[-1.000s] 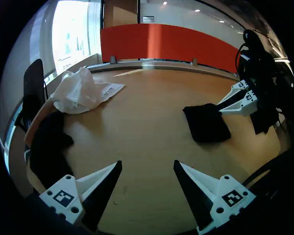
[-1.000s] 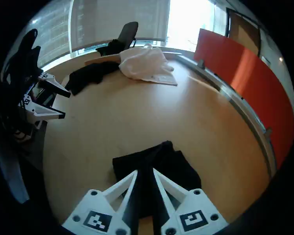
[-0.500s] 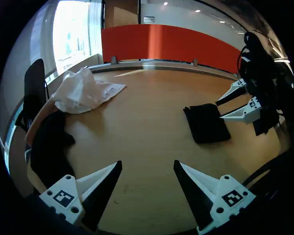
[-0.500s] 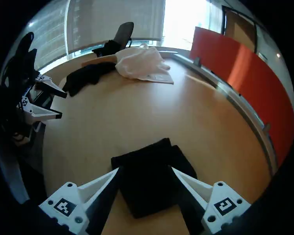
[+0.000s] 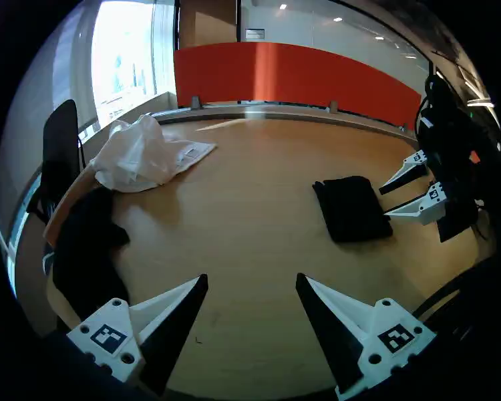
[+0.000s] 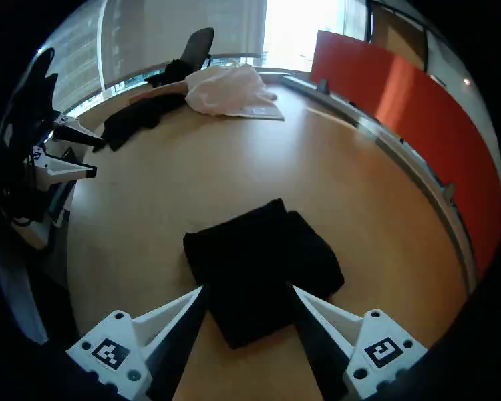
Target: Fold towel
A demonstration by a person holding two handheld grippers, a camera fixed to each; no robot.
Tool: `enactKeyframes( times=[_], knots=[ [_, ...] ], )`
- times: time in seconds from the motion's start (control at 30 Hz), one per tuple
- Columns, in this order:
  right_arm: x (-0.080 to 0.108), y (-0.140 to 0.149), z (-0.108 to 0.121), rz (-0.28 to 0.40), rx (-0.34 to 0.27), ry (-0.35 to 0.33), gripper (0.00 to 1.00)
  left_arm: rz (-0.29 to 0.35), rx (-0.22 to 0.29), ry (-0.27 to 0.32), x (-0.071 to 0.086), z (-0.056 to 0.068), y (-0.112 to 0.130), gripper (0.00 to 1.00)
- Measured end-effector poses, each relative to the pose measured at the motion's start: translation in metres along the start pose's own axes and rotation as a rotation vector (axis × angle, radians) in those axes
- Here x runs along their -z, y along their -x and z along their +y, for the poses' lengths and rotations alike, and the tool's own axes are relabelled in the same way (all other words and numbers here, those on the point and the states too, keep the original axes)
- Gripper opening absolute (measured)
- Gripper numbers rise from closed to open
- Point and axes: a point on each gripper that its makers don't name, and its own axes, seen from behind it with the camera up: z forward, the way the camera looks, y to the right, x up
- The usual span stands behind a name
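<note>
Black folded towel [image 6: 264,260] lies on the table [image 6: 184,174], its near edge between the spread fingers of the right gripper [image 6: 247,289], which pinched it a second ago; the left gripper [image 5: 250,277], well away, gapes too.

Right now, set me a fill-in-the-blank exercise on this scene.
The folded towel is ____ in colour.
It lies on a ____ table.
The jaws of the left gripper and the right gripper stand ____.
The crumpled cloth near the chair is ____.
Missing words: black, wooden, open, white.
</note>
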Motion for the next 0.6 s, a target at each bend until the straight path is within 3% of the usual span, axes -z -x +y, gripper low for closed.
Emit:
enactKeyframes(
  times=[0.6],
  knots=[
    [0.002,0.056,-0.002,-0.074,-0.067,0.032,0.85,-0.003,-0.001,-0.003,0.004,0.002,0.005,0.98]
  ],
)
